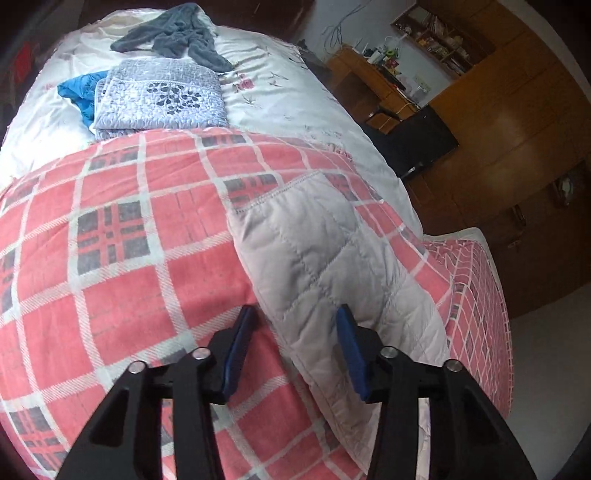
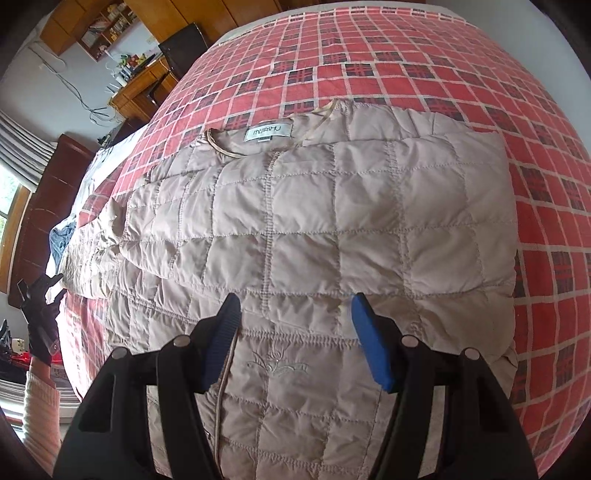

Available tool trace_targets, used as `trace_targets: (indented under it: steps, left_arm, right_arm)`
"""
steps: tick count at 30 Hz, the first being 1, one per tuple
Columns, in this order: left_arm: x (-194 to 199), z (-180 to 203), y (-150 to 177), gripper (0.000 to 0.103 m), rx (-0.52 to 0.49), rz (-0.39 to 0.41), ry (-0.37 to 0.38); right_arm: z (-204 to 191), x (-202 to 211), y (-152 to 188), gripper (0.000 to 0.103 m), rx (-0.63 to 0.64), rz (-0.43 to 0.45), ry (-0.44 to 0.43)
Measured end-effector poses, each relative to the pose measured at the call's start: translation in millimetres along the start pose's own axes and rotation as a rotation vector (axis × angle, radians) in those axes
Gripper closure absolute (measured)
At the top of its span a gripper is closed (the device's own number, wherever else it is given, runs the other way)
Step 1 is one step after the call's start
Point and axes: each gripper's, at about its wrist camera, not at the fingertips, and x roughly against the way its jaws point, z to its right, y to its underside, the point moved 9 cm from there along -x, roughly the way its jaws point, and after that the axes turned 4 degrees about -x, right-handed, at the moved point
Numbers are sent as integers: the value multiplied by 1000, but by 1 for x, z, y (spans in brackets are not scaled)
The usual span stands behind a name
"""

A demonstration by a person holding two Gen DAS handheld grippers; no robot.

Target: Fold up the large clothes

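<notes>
Quilted jacket (image 2: 303, 229): a beige, square-stitched garment is lying flat on the red plaid blanket (image 2: 424, 74), front side up, with its collar pointing away from the right gripper and its zip line running down the middle.
Collar label (image 2: 269, 132): a white tag with dark lettering is showing inside the open neckline.
Right half of the jacket: one layer is lying folded over the body, forming a raised edge across the chest squares.
Sleeve (image 1: 325, 266): seen from the left wrist camera, a long quilted strip is stretching away across the blanket, ending in a stitched cuff.
Left gripper (image 1: 295, 347): the jaws are standing wide apart, nothing between them; the blue pads (image 1: 238, 350) are hovering over the near end of the sleeve, one over the blanket, the other over the quilted fabric.
Right gripper (image 2: 295, 339): the jaws are spread wide, gripping nothing, and are hanging above the lower chest of the jacket, just ahead of an embroidered motif (image 2: 279, 365).
Person: a ribbed pale sleeve (image 2: 40, 406) is showing at the lower left edge of the right wrist view.
Bed background: a folded grey patterned quilt (image 1: 159, 96), a blue cloth (image 1: 79, 90) beside it, and a crumpled grey garment (image 1: 177, 35) are resting on the white sheet (image 1: 288, 99) beyond the blanket.
Room: wooden cabinets (image 1: 509, 122) are standing along the far wall.
</notes>
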Motion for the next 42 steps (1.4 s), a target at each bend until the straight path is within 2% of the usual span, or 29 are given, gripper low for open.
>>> trace_targets:
  steps: [2, 5, 11, 15, 19, 23, 27, 32, 36, 42]
  left_arm:
    - [-1, -3, -5, 84, 7, 10, -4]
    - [8, 1, -11, 96, 12, 51, 22]
    - [56, 47, -11, 99, -110, 172, 93]
    - [88, 97, -1, 99, -229, 223, 162]
    - [115, 157, 24, 99, -360, 245, 245]
    - [132, 218, 63, 99, -492, 239, 330]
    - [140, 272, 113, 99, -611, 198, 423]
    - [136, 326, 188, 99, -792, 138, 486]
    - [116, 353, 251, 99, -919, 52, 508]
    - [65, 367, 323, 99, -1089, -77, 470]
  right_arm:
    - [3, 1, 0, 40, -7, 0, 4]
    - [5, 3, 1, 40, -8, 4, 9]
    - [12, 11, 4, 40, -9, 14, 18]
    - [16, 17, 6, 40, -18, 23, 14]
    - [20, 23, 8, 40, -21, 34, 9]
    - [24, 30, 9, 40, -28, 46, 5]
    - [31, 34, 10, 40, -36, 55, 9]
    - [40, 34, 13, 40, -57, 56, 9]
    - [44, 33, 15, 40, -65, 55, 6]
    - [47, 32, 15, 40, -70, 54, 1]
